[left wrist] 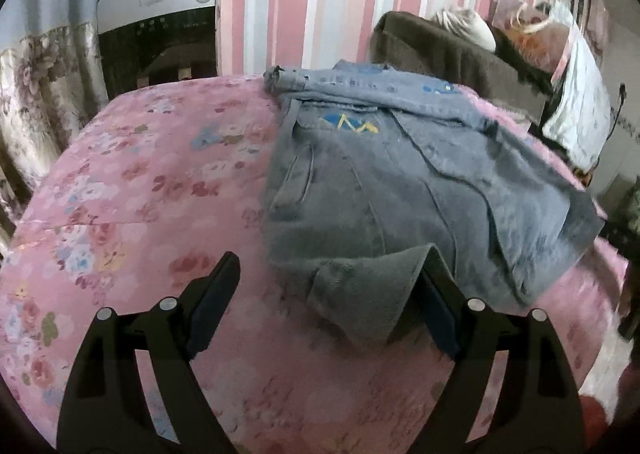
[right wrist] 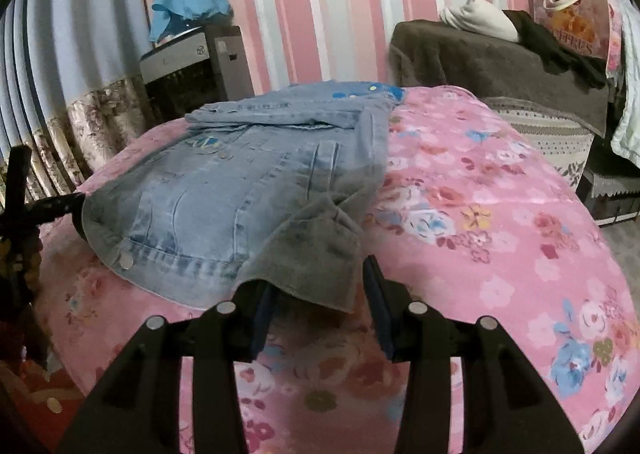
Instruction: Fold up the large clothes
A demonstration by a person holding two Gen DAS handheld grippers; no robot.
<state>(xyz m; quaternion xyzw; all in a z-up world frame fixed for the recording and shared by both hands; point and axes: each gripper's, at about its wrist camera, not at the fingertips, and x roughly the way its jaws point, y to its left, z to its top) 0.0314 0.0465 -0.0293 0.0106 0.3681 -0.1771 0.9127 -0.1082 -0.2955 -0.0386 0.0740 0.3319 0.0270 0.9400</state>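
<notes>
Two grippers work one denim jacket lying mid-bed on the pink floral bedspread, toward its far edge. My left gripper gapes wide, gripping nothing, collar fabric draped over one finger. My right gripper stands half open; whether it pinches the collar flap I cannot tell. I should grip both corners evenly before folding.
</notes>
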